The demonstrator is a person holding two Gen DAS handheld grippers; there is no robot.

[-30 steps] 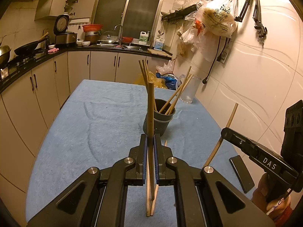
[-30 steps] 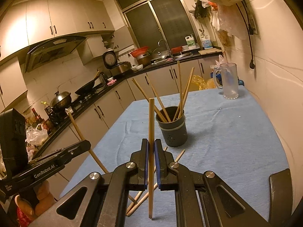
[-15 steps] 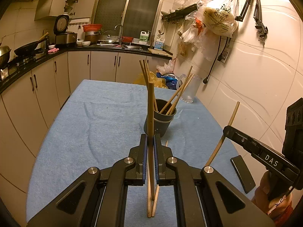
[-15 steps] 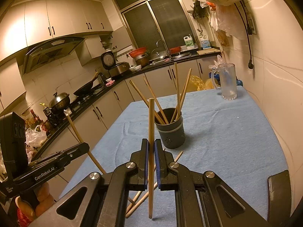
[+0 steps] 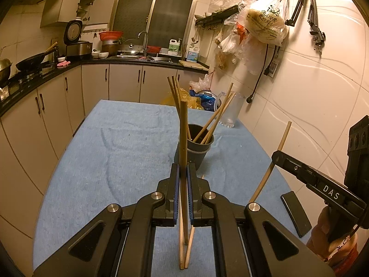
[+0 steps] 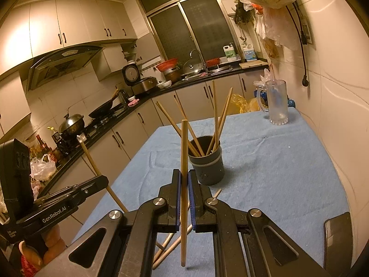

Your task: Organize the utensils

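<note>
A dark grey utensil cup [image 5: 196,152] [image 6: 207,164] stands on the blue cloth and holds several wooden chopsticks. My left gripper [image 5: 183,173] is shut on an upright chopstick [image 5: 183,138], just in front of the cup. My right gripper [image 6: 183,180] is shut on another upright chopstick [image 6: 183,152], to the near left of the cup. Each gripper shows in the other's view, the right one [image 5: 274,157] and the left one [image 6: 103,180], each with its chopstick. Two loose chopsticks [image 6: 175,244] [image 5: 189,240] lie on the cloth below the grippers.
The table with its blue cloth [image 5: 129,152] runs toward the kitchen cabinets. A clear glass mug [image 6: 275,102] stands at the far right corner by the tiled wall. A black phone [image 5: 296,212] lies at the right edge. A counter with wok and pots runs along the left.
Both grippers, each holding its chopstick, have drawn back slightly from the cup and risen a little. Nothing was taken hold of or let go.
</note>
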